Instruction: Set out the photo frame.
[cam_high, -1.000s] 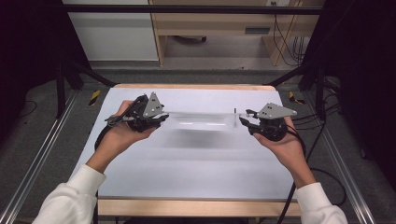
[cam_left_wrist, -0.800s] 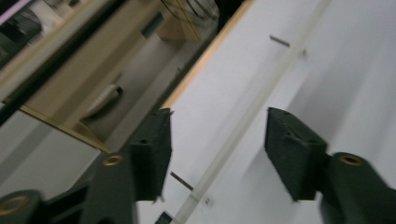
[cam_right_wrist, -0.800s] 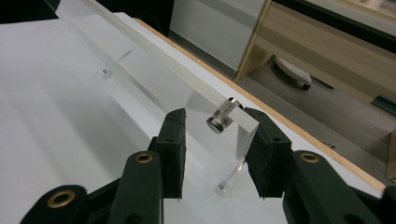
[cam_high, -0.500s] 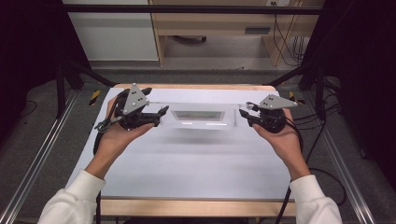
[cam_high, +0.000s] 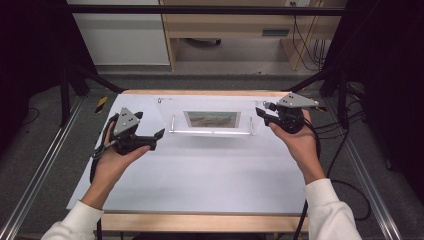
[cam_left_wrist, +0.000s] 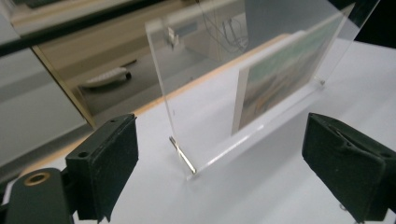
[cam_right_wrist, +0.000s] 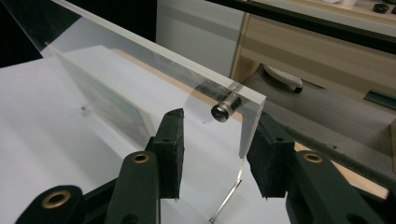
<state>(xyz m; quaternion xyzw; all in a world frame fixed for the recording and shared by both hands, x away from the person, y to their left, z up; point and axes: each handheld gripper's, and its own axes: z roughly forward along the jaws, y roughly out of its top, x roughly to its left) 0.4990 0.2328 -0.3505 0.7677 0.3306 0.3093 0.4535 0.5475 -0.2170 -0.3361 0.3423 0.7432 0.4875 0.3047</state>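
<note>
A clear acrylic photo frame stands upright on the white table top, towards the back. It holds a greenish picture. My right gripper is shut on the frame's right end; in the right gripper view the panel edge with its metal standoff sits between the pads of the gripper. My left gripper has just been opening and is open, a little left of the frame. In the left gripper view the frame and picture stand beyond the gripper, apart from it.
A wooden edge borders the table at the front. Metal rails run along both sides. A yellow-handled tool lies at the back left. Cables trail to the right, and a wooden desk stands behind.
The frame went from hanging between both grippers to standing farther back on the table. The left gripper let go, opened and drew back to the left and nearer the person.
</note>
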